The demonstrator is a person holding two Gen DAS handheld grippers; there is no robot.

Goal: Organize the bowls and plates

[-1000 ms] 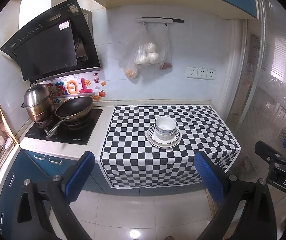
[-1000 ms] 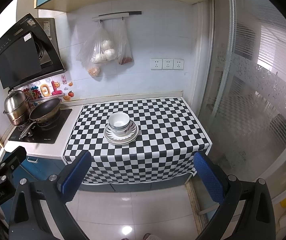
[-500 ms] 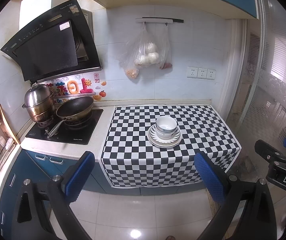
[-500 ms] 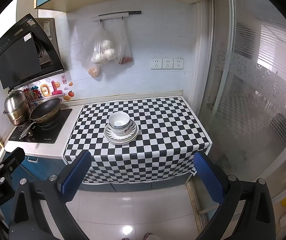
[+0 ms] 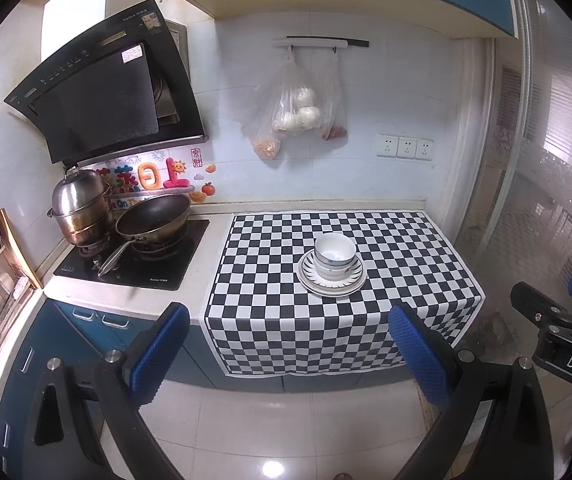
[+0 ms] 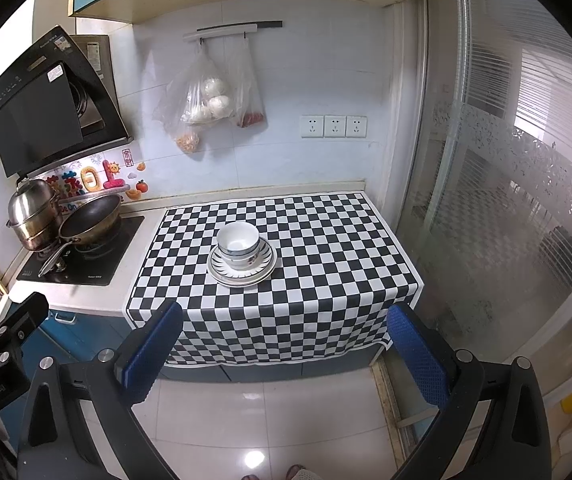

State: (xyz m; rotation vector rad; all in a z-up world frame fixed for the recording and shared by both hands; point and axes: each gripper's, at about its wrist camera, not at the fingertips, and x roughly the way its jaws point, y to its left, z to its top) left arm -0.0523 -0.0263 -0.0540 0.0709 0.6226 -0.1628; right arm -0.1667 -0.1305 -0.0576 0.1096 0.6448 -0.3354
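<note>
**Both claws wide and empty, dish stack well ahead on the checkered cloth**

I hold my left gripper (image 5: pixel 288 350) and right gripper (image 6: pixel 286 346) out over the tiled floor (image 6: pixel 245 420), short of the counter. Each has its blue pads spread far apart with nothing between them.

The bowls (image 5: pixel 334 254) sit nested on a stack of plates (image 5: pixel 332 280), near the middle of the checkered cloth (image 5: pixel 286 320). The cloth covers the counter and hangs over its front edge.

To the left of the cloth I see a black cooktop (image 5: pixel 133 258) carrying a frying pan (image 5: pixel 153 218), whose handle points toward the counter front, and a steel steamer pot (image 5: pixel 79 208) behind it. A range hood (image 5: pixel 105 100) slants above them. Plastic bags (image 5: pixel 298 108) hang from a wall rail, above and behind the dishes. A frosted glass door (image 6: pixel 506 200) bounds the counter on the right.

Around the stack the cloth lies bare on all sides. From the left wrist view, part of my right gripper shows at the far right edge.
</note>
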